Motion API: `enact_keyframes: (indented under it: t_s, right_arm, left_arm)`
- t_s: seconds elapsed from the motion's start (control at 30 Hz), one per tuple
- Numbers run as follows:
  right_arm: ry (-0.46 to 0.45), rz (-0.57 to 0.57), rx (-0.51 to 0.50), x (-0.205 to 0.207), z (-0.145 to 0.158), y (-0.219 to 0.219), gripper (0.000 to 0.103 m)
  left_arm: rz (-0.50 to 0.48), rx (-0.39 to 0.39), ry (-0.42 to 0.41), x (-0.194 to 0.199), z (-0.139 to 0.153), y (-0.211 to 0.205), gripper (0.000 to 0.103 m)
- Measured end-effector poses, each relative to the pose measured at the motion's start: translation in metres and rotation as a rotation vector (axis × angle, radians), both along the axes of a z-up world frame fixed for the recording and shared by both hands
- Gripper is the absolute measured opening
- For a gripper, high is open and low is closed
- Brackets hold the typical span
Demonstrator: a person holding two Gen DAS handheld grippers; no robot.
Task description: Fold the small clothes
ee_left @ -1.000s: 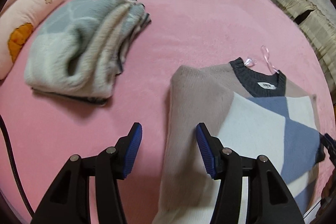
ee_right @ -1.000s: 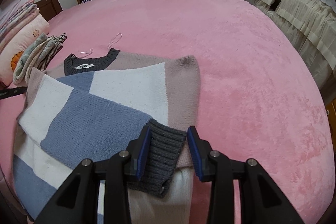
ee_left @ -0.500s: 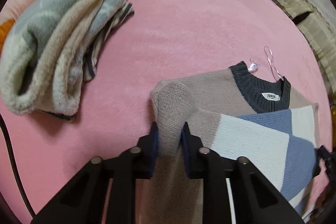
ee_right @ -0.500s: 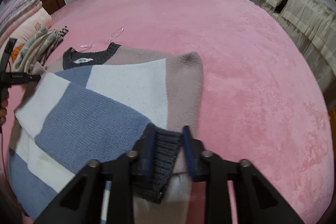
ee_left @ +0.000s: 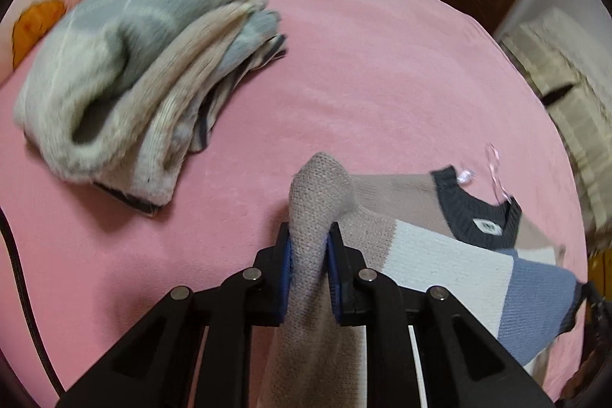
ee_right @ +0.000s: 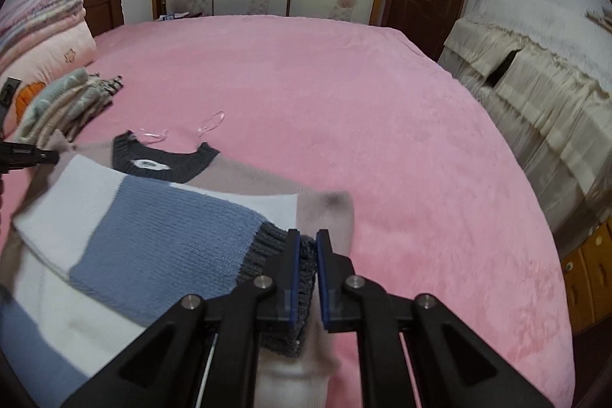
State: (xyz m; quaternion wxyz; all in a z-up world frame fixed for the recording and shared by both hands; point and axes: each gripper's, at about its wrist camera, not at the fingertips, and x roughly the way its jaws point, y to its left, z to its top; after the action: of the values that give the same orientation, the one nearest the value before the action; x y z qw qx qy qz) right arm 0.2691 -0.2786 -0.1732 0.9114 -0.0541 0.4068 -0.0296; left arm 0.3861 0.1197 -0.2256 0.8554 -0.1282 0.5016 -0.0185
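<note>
The colour-blocked knit sweater of beige, white and blue with a dark grey neckband (ee_left: 440, 255) lay on the pink plush bed (ee_left: 363, 71), its lower half doubled up over the chest. The left gripper (ee_left: 309, 255) had its fingers clamped on a beige fold at the sweater's side. The right gripper (ee_right: 306, 266) was closing its fingers on the dark grey ribbed hem (ee_right: 275, 255), which was already pinched between them. To fold well, both grips probably needed to rise together, keep the span between them taut, and carry the edge level toward the neckband; blur hid how many layers each held. A stack of folded grey and cream knitwear (ee_left: 134, 83) sat well apart.
</note>
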Motion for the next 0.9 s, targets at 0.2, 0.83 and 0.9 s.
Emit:
enact_keyframes:
  t_s: [0.2,0.83,0.9]
  right_arm:
    - [0.087,-0.034,-0.083,0.027,-0.047,0.0,0.002]
    - [0.093,0.002,0.008,-0.029,0.002,0.025,0.005]
    - [0.078,0.019,0.013,-0.037,0.005,0.035,0.005]
  left_arm:
    - [-0.009,0.01,0.035,0.011,-0.027,0.005,0.017]
    - [-0.156,0.255,0.003,-0.076,0.037,-0.011,0.057]
    - [-0.136,0.211,0.016,-0.085,0.035,-0.014,0.057]
